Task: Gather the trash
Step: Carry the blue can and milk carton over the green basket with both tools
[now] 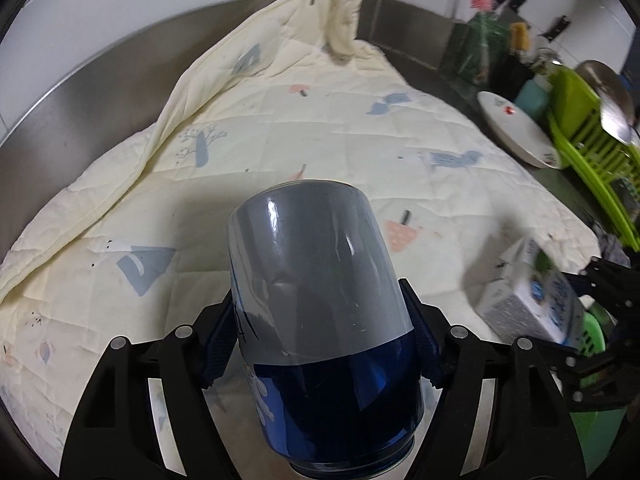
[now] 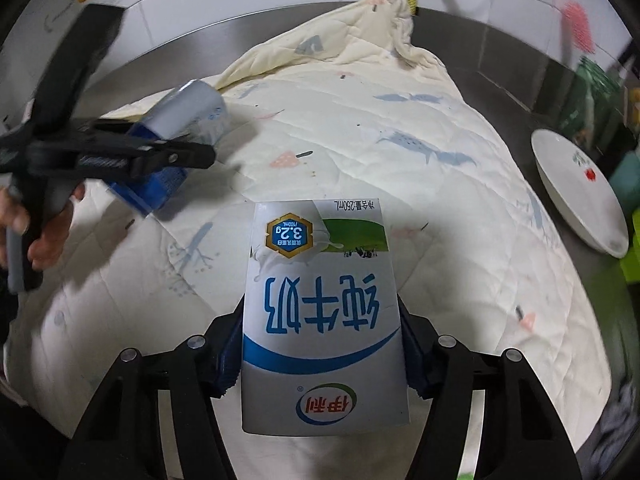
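Note:
My left gripper [image 1: 320, 344] is shut on a blue and grey drink can [image 1: 320, 300], held above a cream quilted cloth [image 1: 320, 128]. In the right wrist view the left gripper [image 2: 160, 152] and its can [image 2: 188, 112] show at the left, over the cloth [image 2: 360, 140]. My right gripper [image 2: 322, 352] is shut on a white milk carton [image 2: 320, 312] with blue and green print, held above the cloth. The carton [image 1: 528, 292] and the right gripper [image 1: 568, 304] also show at the right edge of the left wrist view.
The cloth lies on a steel counter [image 1: 100, 92] below a white tiled wall. A white plate [image 1: 516, 128] leans against a green dish rack [image 1: 592, 140] at the right; the plate also shows in the right wrist view [image 2: 576, 192]. A green basket [image 1: 592, 332] sits low right.

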### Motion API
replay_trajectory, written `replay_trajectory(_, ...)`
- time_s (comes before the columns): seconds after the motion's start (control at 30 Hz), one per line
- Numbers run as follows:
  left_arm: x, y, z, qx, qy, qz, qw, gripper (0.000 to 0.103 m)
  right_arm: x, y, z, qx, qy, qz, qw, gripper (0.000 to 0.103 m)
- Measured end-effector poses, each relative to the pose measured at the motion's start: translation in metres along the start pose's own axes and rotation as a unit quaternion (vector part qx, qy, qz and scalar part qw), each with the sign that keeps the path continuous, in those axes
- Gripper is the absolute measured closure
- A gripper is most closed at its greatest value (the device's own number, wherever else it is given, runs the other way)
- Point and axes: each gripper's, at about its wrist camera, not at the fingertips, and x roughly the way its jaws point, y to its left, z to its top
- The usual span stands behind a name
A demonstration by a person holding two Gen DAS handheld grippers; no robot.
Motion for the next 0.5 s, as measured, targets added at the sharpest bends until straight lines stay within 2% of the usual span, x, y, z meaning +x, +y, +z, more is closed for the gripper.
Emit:
replay_trajectory(0.27,-0.042,0.001,-0.027,0.018,-0.017,-0.032,0.9992,0.031,-0.003,0.025,-0.001,0.076,0.004,-0.05,0.996,0.041)
replay_trajectory(0.5,-0.074,-0.006,-0.058,0.049,-0.022,-0.058,0.9969,0.031,-0.045,0.067,-0.025,0.11,-0.026,-0.095,0.989,0.041)
